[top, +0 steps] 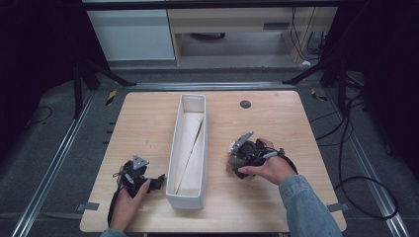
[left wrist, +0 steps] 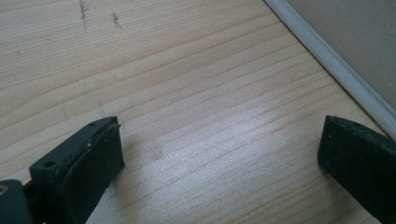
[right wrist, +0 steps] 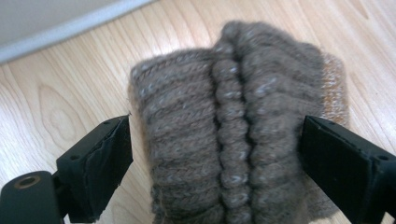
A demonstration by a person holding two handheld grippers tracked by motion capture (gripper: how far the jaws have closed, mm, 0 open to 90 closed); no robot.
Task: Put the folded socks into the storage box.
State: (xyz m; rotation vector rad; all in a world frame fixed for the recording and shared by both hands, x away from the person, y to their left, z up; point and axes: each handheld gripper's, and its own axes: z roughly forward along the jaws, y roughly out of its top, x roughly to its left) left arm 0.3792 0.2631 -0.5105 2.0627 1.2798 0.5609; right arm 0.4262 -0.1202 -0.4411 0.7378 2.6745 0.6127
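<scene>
Right of bin (top: 188, 148), right gripper (right wrist: 215, 154) angled down, jaws apart w/ knit sock (right wrist: 233, 126) between.

Brown rib-knit sock (right wrist: 233, 130), lighter tan patch on its far edge, right of the white bin (top: 188, 148). Bin sits on a pale wood-grain table (top: 276, 123). Both grippers black. Denim-blue sleeve (top: 309, 207) right of the bin.

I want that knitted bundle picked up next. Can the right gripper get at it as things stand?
Probably yes. The right gripper is open with the brown knitted bundle already between its jaws on the table; nothing lies in the way. The right pad looks close to the knit, the left stands apart.
</scene>
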